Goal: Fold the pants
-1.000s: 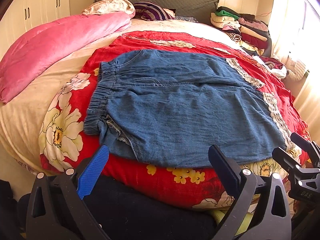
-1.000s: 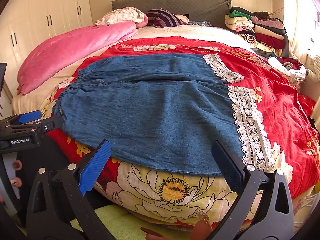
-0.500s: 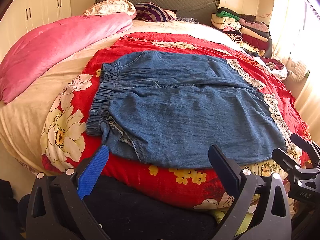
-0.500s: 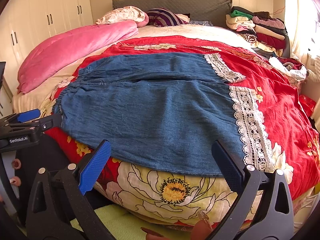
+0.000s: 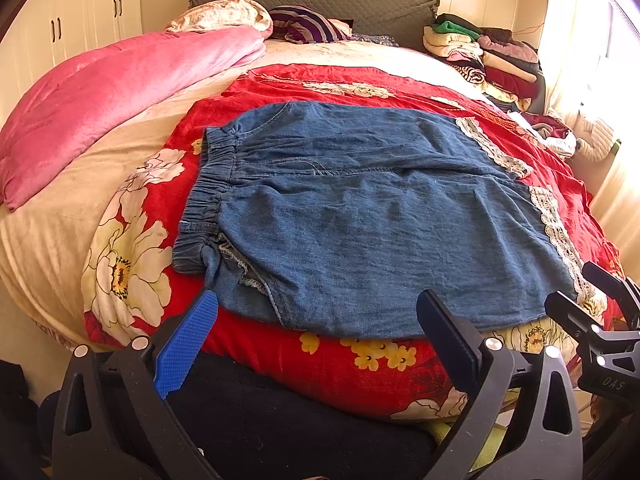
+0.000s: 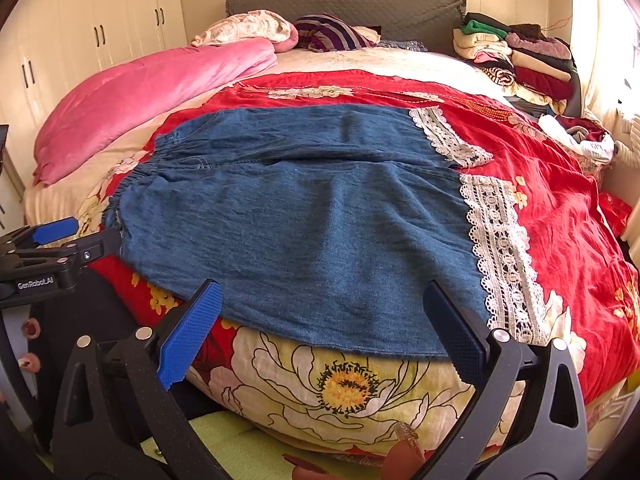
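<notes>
Blue denim pants (image 5: 360, 216) with white lace cuffs (image 6: 504, 256) lie spread flat across a red floral bedcover (image 5: 328, 360), elastic waistband (image 5: 208, 200) to the left and legs to the right. My left gripper (image 5: 316, 332) is open just short of the pants' near edge, by the waist end. My right gripper (image 6: 320, 328) is open too, hovering at the near hem close to the lace. Each gripper shows in the other's view: the right gripper (image 5: 600, 308) at the right edge, the left gripper (image 6: 60, 240) at the left edge.
A pink duvet (image 5: 112, 88) lies along the bed's left side. Pillows (image 5: 228, 16) rest against the grey headboard (image 6: 360, 4). A stack of folded clothes (image 6: 520, 60) sits at the far right corner. White wardrobes (image 6: 80, 48) line the left wall.
Both views have shifted slightly; the pants sit a little lower and nearer in the left wrist view. Nothing was gripped.
</notes>
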